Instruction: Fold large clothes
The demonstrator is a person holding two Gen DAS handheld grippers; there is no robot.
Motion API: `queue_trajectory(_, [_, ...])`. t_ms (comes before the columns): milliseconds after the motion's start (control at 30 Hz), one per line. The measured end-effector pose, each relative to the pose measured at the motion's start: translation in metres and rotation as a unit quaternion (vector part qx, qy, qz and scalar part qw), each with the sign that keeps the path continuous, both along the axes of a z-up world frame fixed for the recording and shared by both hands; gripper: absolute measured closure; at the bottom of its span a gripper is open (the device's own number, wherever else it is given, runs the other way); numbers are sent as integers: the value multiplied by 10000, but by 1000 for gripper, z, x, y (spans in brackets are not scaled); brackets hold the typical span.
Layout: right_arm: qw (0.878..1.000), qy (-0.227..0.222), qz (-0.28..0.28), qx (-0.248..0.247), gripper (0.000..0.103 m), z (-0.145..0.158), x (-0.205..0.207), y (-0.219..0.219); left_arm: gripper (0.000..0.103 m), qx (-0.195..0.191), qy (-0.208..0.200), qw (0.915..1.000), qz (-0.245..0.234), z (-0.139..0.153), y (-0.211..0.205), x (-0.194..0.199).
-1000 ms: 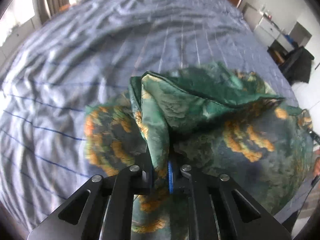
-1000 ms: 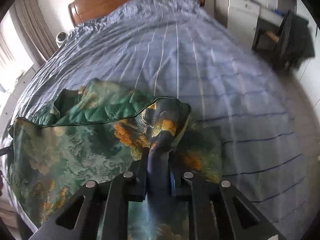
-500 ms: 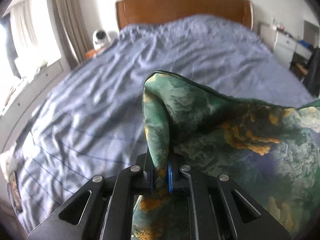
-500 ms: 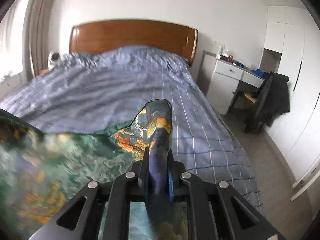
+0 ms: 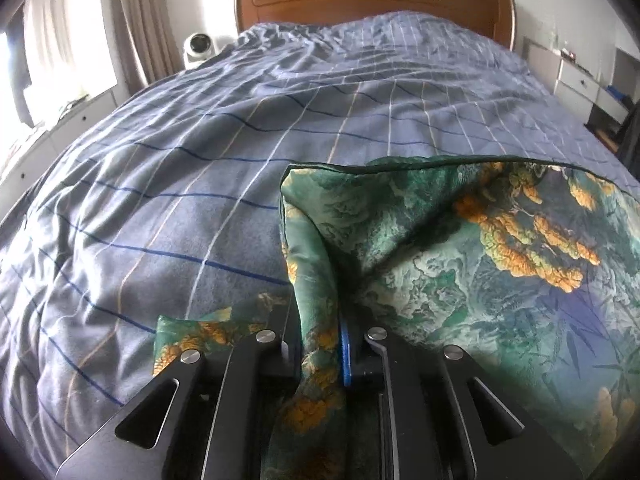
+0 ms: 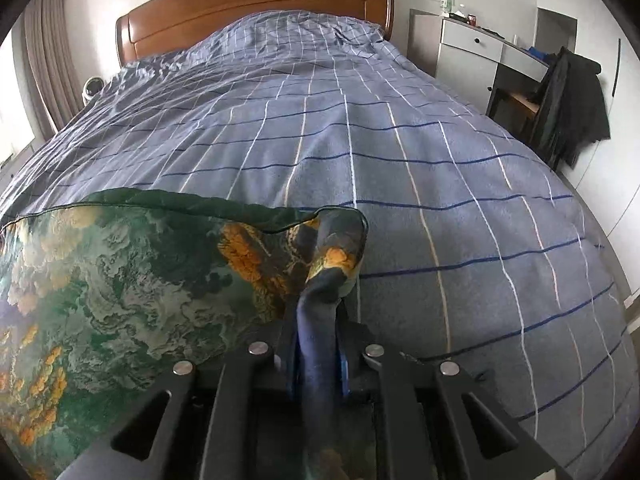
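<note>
left wrist view: the left gripper (image 5: 320,344) is clamped on a bunched corner of the green and orange printed cloth (image 5: 472,248), which spreads to the right above the blue checked bedcover (image 5: 200,160). right wrist view: the same cloth (image 6: 120,280) stretches from the left to the right gripper (image 6: 318,344), whose jaws pinch its other corner, above the bedcover (image 6: 440,160).

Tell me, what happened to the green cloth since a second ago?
Both grippers lifted the green cloth up off the blue checked bedspread, then brought it partway back down, its top edge stretched between them. The views tipped up, so the wooden headboard shows. Nothing was let go: the left gripper and right gripper stay shut on its corners.
</note>
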State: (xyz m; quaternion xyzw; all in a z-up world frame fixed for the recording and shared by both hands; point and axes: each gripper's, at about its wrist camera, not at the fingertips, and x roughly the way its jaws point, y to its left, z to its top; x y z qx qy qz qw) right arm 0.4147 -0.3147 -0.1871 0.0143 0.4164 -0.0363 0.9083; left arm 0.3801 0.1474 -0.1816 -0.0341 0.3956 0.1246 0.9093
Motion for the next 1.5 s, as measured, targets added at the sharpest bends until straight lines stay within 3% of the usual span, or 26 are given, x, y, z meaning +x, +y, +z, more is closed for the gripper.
queue_trajectory(567, [9993, -58, -26, 374, 85, -6, 5, -11, 90, -1, -89, 10000, 2, 2, -3, -10])
queue_trajectory(1500, [9992, -69, -22, 398, 85, -6, 4, -12, 90, 35, -104, 9999, 11, 3, -3, -10])
